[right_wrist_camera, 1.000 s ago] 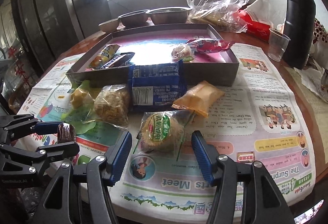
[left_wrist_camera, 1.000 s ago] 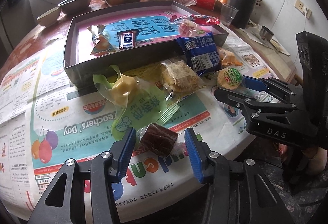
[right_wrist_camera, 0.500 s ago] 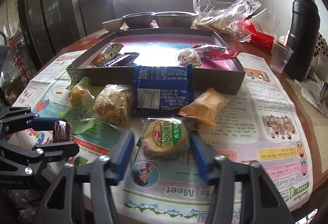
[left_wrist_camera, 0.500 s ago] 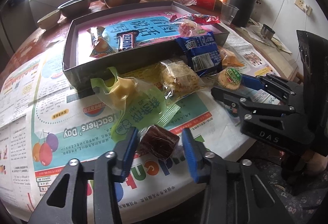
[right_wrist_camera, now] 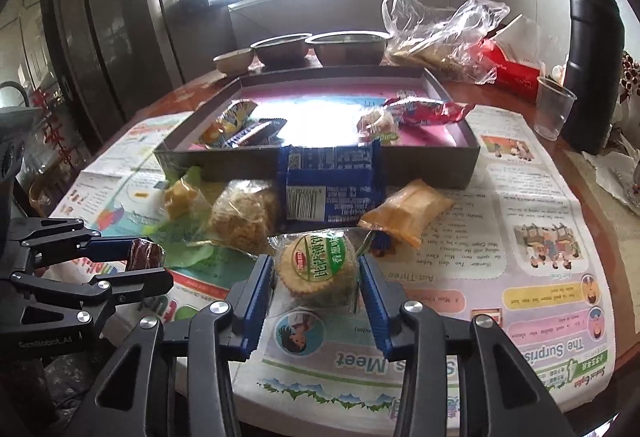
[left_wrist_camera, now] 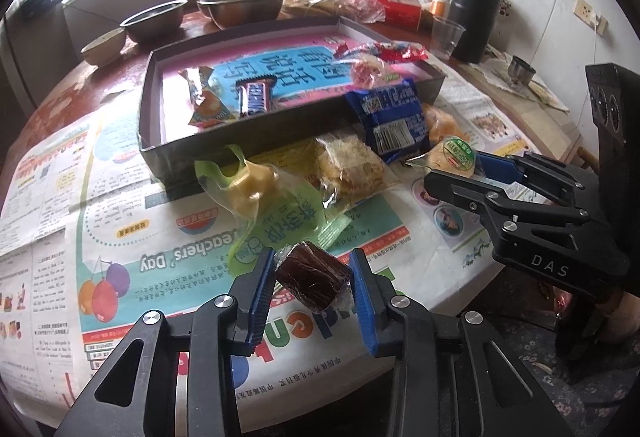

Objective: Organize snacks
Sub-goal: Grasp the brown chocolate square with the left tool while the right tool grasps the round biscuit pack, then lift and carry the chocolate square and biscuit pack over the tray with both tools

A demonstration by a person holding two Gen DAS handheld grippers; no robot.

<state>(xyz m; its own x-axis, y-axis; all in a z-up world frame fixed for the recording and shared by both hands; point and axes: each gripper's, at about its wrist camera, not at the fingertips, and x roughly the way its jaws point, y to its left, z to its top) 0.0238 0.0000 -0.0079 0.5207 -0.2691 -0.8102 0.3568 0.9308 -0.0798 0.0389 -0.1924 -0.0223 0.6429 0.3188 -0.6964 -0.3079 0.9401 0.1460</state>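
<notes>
Snacks in crinkly clear wrap: the left tool is clamped on a dark brown glossy block, and the right tool pinches a round ridged biscuit pack with a green label. Both sit over a newspaper-covered surface, a shallow dark box just ahead, window glare behind.

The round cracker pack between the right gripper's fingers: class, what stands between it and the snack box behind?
The round cracker pack sits in the right gripper. Between it and the box lies the blue biscuit packet, leaning on the near wall, with an orange packet beside it.
</notes>
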